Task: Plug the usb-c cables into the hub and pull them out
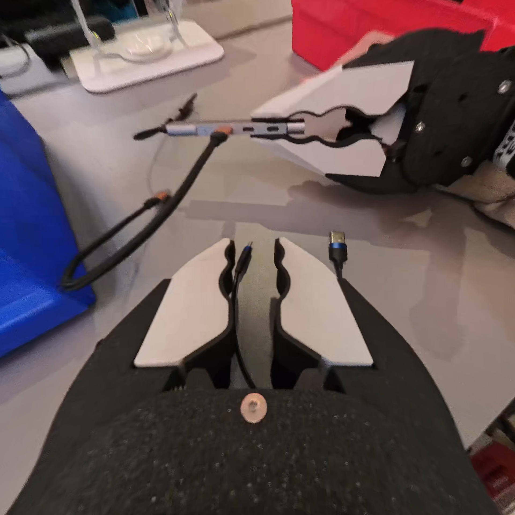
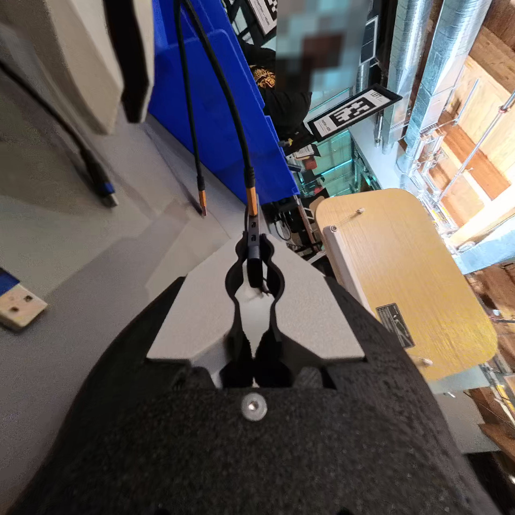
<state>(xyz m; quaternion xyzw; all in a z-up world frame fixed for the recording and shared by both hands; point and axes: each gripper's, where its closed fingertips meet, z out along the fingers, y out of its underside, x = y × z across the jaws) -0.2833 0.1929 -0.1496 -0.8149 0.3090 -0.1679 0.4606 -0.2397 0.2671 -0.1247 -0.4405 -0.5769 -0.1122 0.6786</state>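
Our right tongs point(image 2: 254, 250) are clamped flat on one end of the grey hub point(image 1: 239, 128), so its row of ports sticks out past the tips and stays reachable. In the left wrist view those tongs point(image 1: 274, 128) come in from three o'clock and hold the hub clear of the table point(image 1: 278, 195), which gives it a firm anchor for pushing a plug in.

Our left tongs point(image 1: 252, 248) are partly open, their jaws standing either side of the blue-collared plug point(image 1: 245, 257) of a thin black cable; it leans on the left finger but is not pinched, as far as we can tell. It points toward twelve o'clock, at the hub. We judge this grip must close before the plug goes up to a free port.

One orange-tipped plug point(image 1: 221, 132) sits in the hub already. Its braided cable point(image 1: 133, 242) loops toward eight o'clock, beside the blue bin point(image 1: 30, 223), and its other orange end point(image 1: 160, 196) lies loose at ten o'clock. Another blue-collared plug point(image 1: 337, 245) rests on the table at one o'clock of our left tips.
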